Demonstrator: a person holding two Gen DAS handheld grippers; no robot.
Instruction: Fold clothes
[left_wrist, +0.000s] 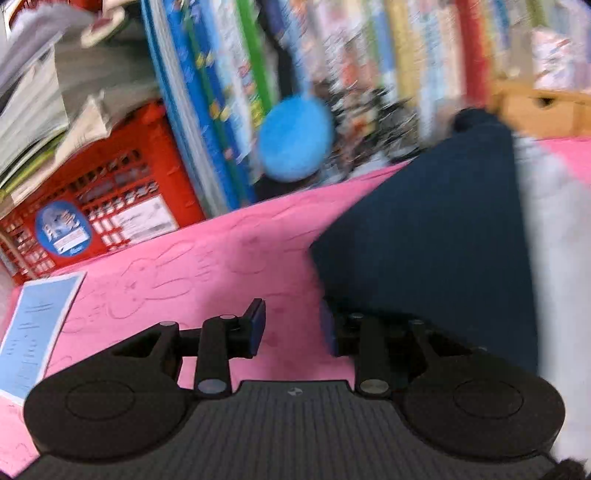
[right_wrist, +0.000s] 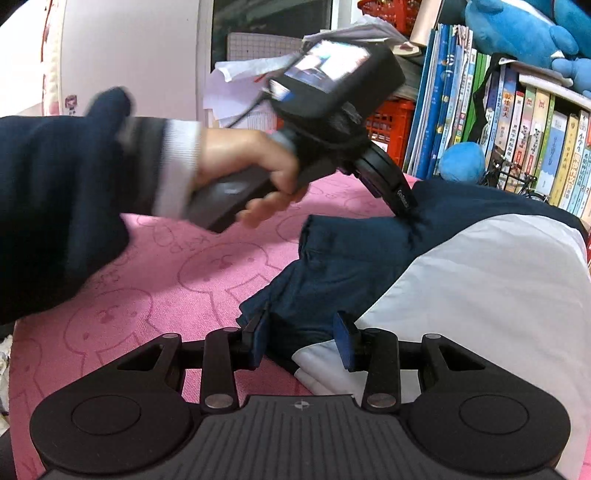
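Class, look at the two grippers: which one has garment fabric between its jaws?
The right gripper: navy fabric of the garment lies between its jaws. The left gripper shows only pink mat in its gap.

2 tools (right_wrist: 301, 345) (left_wrist: 291, 330), 1 garment (right_wrist: 369, 258) (navy and white), 1 red crate (left_wrist: 103, 206).

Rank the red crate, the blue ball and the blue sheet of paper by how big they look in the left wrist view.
1. Red crate, clearly largest.
2. and 3. Blue ball and paper look alike in area; the paper lies nearer the camera and the ball is blurred, so no ranking.
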